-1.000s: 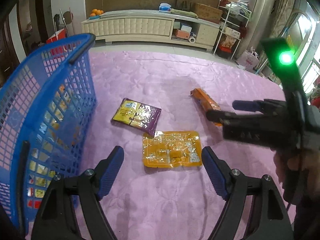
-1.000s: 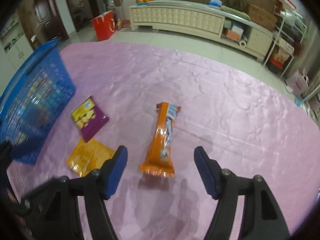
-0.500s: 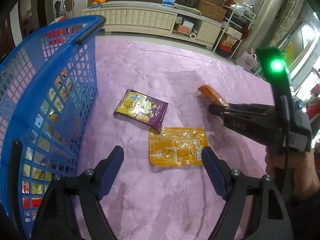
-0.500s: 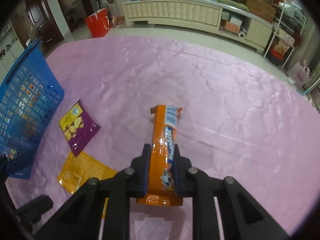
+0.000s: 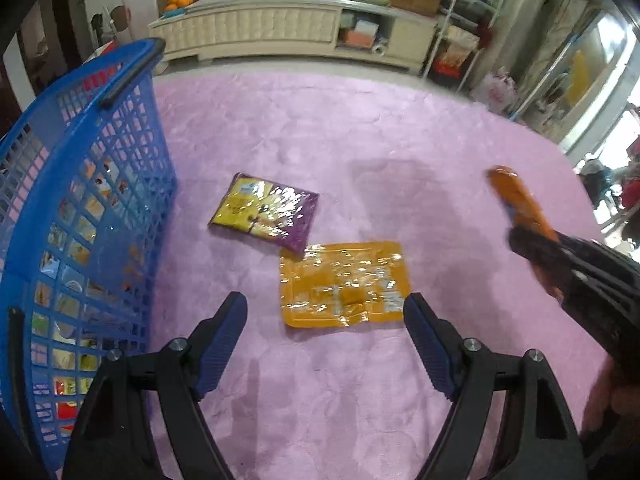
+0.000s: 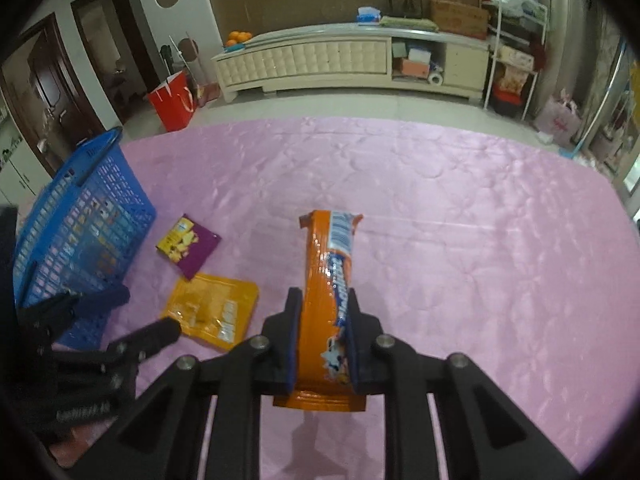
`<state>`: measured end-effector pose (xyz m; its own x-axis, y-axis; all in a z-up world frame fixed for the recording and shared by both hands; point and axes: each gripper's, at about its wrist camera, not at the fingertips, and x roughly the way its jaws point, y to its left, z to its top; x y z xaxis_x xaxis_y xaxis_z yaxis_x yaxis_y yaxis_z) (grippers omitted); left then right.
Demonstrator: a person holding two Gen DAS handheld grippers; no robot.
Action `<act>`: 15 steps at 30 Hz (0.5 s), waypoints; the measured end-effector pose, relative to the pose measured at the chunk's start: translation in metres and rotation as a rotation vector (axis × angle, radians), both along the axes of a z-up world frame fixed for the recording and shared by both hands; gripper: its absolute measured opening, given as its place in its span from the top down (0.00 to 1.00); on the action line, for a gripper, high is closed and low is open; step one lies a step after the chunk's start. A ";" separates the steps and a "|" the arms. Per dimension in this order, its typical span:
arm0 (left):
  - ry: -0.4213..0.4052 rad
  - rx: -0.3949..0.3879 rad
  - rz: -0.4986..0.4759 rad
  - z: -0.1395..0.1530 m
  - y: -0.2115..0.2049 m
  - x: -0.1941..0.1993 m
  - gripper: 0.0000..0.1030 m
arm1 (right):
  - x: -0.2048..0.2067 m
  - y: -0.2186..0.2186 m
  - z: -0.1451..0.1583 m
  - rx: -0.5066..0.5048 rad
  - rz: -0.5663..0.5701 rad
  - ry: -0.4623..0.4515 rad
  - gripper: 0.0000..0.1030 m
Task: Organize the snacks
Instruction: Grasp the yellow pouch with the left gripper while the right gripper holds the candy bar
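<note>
Right hand-held gripper [image 6: 322, 344] pinching a long orange foil-wrapped snack bar [image 6: 327, 280] near its lower end, black jaws pressed flat against both sides of the wrapper. Bar tilted up and forward off the pink quilted bed cover [image 6: 460, 220], crimped bottom edge poking out behind the pads, top end with a white barcode panel free in the air. Gripper angled steeply downward. From the left wrist view, same bar [image 5: 520, 204] and gripper blurred at the right edge, with part of a person's hand [image 5: 612, 396] on the handle, cut off by the frame.

Left hand-held gripper [image 5: 324, 340] spread wide with nothing between its blue pads [image 5: 224, 340], hovering over the cover and pointing down at a flat orange-yellow glossy snack pouch [image 5: 344, 284]. Just beyond that pouch, corner touching or overlapping it, a purple and yellow glossy snack packet [image 5: 266, 214] lying flat. Which one lies on top at the corner hard to tell.

Blue plastic lattice basket [image 5: 80, 208] with black handles standing at the left on the cover, close beside the left gripper. Through its mesh, several coloured packets, too broken up by the grid to identify. Print on all wrappers too small or glared to read.
</note>
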<state>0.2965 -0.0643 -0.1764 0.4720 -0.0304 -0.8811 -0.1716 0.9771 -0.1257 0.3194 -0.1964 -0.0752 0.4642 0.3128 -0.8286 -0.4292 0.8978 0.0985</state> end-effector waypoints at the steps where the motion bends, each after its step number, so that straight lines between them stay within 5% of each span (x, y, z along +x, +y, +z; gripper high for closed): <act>1: -0.007 0.001 -0.008 0.000 -0.001 0.002 0.20 | -0.001 -0.003 -0.001 -0.009 -0.006 -0.003 0.78; 3: -0.012 0.025 -0.023 0.000 -0.004 0.005 0.19 | 0.001 -0.003 -0.004 -0.018 -0.009 0.004 0.78; 7: -0.004 0.001 -0.062 0.000 -0.008 0.015 0.00 | 0.001 -0.002 -0.010 -0.039 -0.001 0.017 0.78; 15: 0.036 0.061 -0.127 -0.009 -0.022 0.041 0.00 | 0.005 -0.004 -0.017 -0.036 0.004 0.043 0.78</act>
